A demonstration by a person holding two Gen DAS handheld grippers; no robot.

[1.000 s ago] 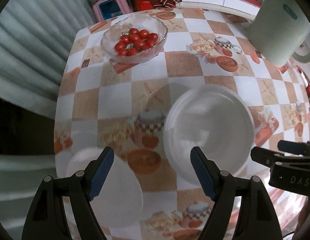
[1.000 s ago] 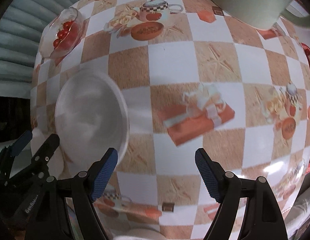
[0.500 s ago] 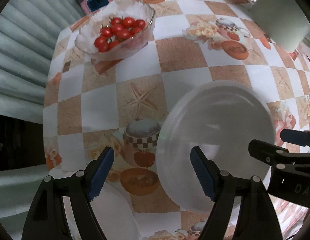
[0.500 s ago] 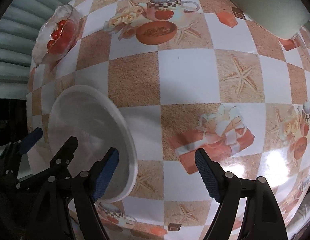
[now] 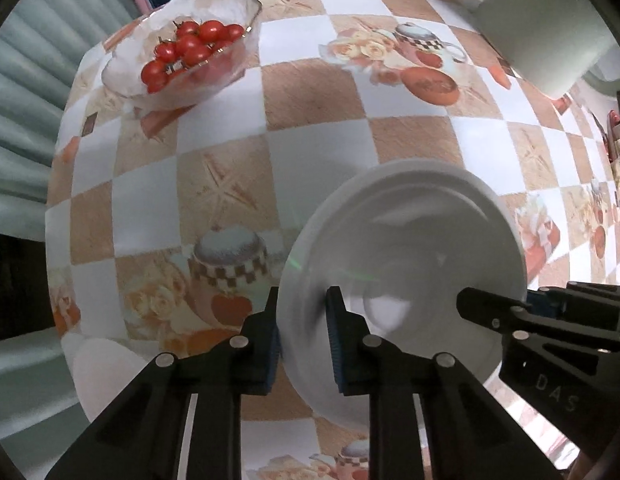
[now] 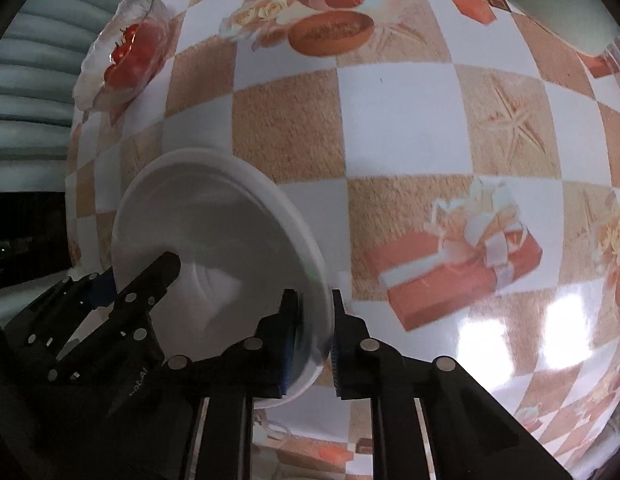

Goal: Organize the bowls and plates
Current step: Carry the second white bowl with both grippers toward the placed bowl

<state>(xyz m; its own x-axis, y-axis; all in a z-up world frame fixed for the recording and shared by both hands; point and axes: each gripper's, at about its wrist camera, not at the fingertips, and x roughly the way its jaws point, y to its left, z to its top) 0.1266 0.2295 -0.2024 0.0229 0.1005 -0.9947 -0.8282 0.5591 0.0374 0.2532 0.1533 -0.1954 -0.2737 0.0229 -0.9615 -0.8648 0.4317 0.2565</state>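
Note:
A white plate (image 5: 409,256) lies on the checked tablecloth; it also shows in the right wrist view (image 6: 214,240). My left gripper (image 5: 304,336) is shut on the plate's left rim, one blue pad under it and one on top. My right gripper (image 6: 315,340) is shut on the plate's right rim. The right gripper also shows in the left wrist view (image 5: 521,312), at the plate's far side. Another white dish (image 5: 106,372) lies at the lower left, partly hidden by my left gripper.
A glass bowl of cherry tomatoes (image 5: 182,60) stands at the far left; it also shows in the right wrist view (image 6: 126,56). A pale green jug (image 5: 549,24) stands at the far right. The table edge runs along the left.
Both grippers have moved in on the plate and shut on its opposite rims. They were open half a second ago.

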